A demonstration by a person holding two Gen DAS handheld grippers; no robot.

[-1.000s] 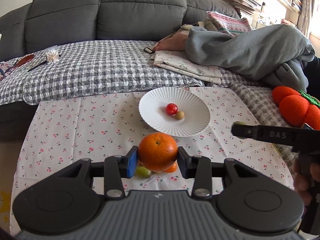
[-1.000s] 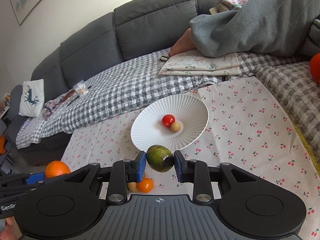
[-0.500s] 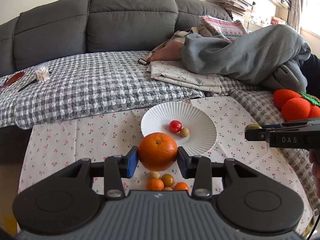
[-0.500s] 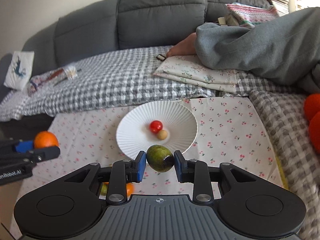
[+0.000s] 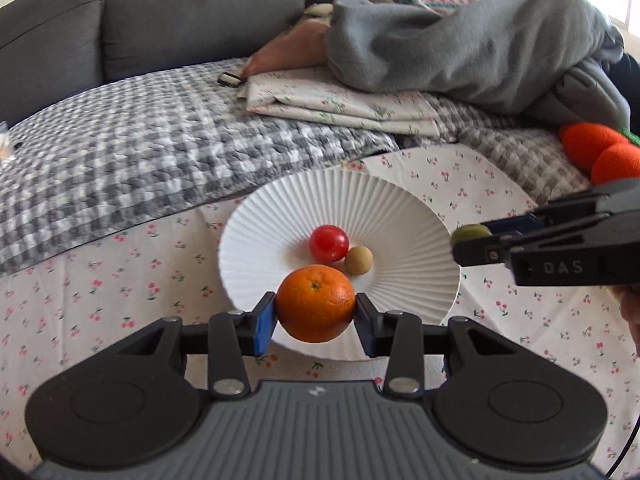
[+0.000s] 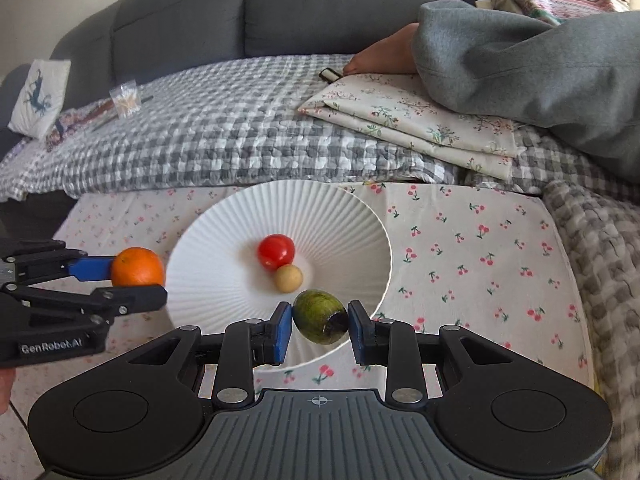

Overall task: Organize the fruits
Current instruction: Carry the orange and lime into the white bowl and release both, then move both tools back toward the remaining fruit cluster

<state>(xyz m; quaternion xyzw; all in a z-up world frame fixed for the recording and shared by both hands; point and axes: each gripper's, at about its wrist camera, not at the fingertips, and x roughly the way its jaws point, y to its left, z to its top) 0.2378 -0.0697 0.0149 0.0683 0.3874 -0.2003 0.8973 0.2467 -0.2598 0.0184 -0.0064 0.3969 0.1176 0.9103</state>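
Over the white plate (image 5: 400, 208), mid-frame | left gripper (image 5: 316, 312) clamped on orange (image 5: 316, 308) | right gripper (image 6: 318, 320) clamped on green fruit (image 6: 320, 316) | both poised for dropping beside tomato (image 6: 276, 251)

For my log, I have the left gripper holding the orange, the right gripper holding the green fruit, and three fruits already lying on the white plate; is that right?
Almost: only two fruits lie on the white plate, a red tomato and a small tan fruit, as the right wrist view shows. The left gripper does hold the orange, and the right gripper the green fruit.
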